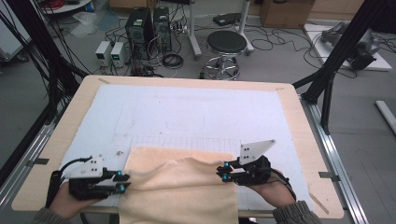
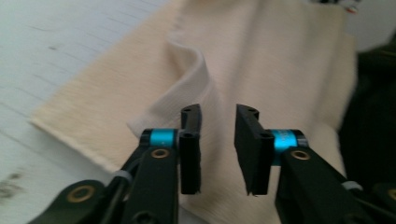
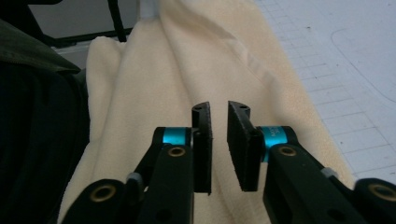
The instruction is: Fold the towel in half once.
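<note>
A cream-coloured towel (image 1: pixel 177 186) lies at the near edge of the table, folded over itself with a raised ridge across its middle, and its front hangs over the edge. My left gripper (image 1: pixel 122 181) sits at the towel's left edge, pointing right. In the left gripper view the jaws (image 2: pixel 218 112) stand apart above the towel (image 2: pixel 261 56), with nothing pinched. My right gripper (image 1: pixel 224 170) is at the towel's right edge, pointing left. In the right gripper view its jaws (image 3: pixel 219 108) show a narrow gap over the towel (image 3: pixel 196 60), gripping nothing.
A white gridded mat (image 1: pixel 187 112) covers most of the wooden table (image 1: pixel 60 140). Beyond the table's far edge stand a black stool (image 1: pixel 226 44), computer towers (image 1: pixel 140 28) and cables on the floor. Black frame posts rise at both sides.
</note>
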Motion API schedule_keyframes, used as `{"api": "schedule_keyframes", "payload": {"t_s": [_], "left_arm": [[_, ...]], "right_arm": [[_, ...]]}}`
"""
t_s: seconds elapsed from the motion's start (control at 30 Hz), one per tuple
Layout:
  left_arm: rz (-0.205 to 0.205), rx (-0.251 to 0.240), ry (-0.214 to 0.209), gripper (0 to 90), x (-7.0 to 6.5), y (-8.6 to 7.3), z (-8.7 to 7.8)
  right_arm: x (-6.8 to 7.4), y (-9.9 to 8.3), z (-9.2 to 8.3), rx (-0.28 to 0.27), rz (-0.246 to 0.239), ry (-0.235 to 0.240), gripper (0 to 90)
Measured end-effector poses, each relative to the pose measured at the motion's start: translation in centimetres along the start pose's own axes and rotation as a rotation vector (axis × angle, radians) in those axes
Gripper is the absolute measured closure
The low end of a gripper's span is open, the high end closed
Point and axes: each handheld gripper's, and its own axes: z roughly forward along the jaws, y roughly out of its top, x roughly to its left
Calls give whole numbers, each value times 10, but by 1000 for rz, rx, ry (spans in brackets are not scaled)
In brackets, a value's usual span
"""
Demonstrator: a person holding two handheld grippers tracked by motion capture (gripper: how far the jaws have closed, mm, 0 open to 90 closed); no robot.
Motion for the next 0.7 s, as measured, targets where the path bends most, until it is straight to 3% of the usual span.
{"api": "schedule_keyframes", "payload": {"t_s": [0.1, 0.2, 0.27, 0.37, 0.57, 0.63, 0.7], "left_arm": [[-26, -18, 32, 643, 8, 1, 0], [-52, -25, 94, 621, 25, 6, 8], [-54, -7, 140, 599, 35, 8, 17], [-77, 4, 172, 571, 48, 6, 30], [-86, 97, 136, 573, 59, 3, 60], [-73, 123, 122, 622, 57, 3, 69], [-29, 116, 118, 748, 53, 2, 71]], "right_arm": [[-9, -1, 3, 6, 17, -25, 749], [-26, -1, 12, 11, 35, -92, 671], [-37, -2, 20, 43, 64, -118, 623], [-49, -7, 34, 115, 74, -146, 589], [-62, -24, 55, 164, 124, -193, 592], [-64, -31, 62, 174, 141, -183, 659], [-63, -34, 64, 145, 136, -172, 771]]}}
